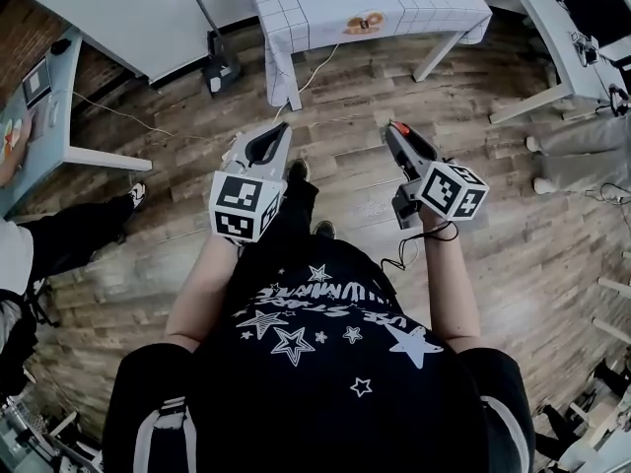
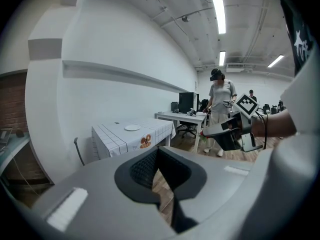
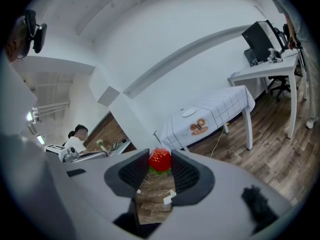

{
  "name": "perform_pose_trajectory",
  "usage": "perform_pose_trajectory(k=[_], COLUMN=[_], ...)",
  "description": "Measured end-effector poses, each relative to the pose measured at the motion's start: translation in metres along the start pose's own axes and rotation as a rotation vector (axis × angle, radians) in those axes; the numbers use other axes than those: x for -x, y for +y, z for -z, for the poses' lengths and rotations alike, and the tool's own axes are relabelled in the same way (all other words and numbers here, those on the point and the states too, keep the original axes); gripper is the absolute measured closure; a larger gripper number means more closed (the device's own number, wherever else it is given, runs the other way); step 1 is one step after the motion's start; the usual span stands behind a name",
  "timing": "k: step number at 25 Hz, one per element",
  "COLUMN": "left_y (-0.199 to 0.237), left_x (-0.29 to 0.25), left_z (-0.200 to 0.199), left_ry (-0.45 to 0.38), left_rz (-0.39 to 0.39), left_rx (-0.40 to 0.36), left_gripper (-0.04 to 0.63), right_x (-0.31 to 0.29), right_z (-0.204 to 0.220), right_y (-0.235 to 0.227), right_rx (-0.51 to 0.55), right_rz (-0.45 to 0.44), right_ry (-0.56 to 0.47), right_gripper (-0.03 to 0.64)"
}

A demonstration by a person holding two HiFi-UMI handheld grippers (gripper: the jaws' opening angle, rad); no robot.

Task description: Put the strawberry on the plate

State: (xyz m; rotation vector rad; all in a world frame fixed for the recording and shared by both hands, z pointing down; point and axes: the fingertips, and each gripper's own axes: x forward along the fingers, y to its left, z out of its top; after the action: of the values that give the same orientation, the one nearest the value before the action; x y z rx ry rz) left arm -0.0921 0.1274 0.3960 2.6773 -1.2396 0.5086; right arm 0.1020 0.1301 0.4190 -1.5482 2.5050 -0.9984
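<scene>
Left tongs (image 2: 157, 153) closed, empty, idle. Right tongs (image 3: 160, 163) clamped on strawberry (image 3: 160, 158), well short of the table (image 1: 286, 3). Walk up, hold grip gentle, lower over plate (image 3: 189, 112), release low.

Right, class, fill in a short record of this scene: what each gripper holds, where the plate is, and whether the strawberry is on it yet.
right gripper: shut on the strawberry
left gripper: shut, nothing in it
plate: on the checked table, some way ahead across the wooden floor
task state: strawberry not yet on the plate
</scene>
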Motion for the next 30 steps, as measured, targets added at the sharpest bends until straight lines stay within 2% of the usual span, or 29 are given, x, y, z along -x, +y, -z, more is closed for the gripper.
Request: perform_pose_trajectory(k=[6,14,20,26,30], left_y=[0.02,0.045,0.1,0.149,0.136], left_x=[-0.018,-0.083,-0.147,-0.209,-0.218], left_z=[-0.004,-0.034,-0.064,-0.069,-0.07], left_ry=[-0.032,-0.061,-0.039,-0.061,-0.052], left_rz=[-0.009,0.047,0.079,0.116,0.112], left_rx=[0.028,0.034,0.059,0.062,0.062], left_gripper=[0.586,0.586,0.586,0.586,0.586], right_x=[-0.016,-0.052,-0.116,-0.18,-0.176], right_z=[-0.004,-0.041,-0.091,-0.121,-0.129], right_y=[0.006,-0.009,-0.028,-0.058,-0.071], right_rx=[0.048,0.119,0.129,0.141,0.137], right_rz=[-0.006,0.026,0.063,0.11,0.106], right_ry=[0.029,0.039,0.059,0.042,0.045], right_gripper=[0.471,0.471,0.471,0.471,0.471])
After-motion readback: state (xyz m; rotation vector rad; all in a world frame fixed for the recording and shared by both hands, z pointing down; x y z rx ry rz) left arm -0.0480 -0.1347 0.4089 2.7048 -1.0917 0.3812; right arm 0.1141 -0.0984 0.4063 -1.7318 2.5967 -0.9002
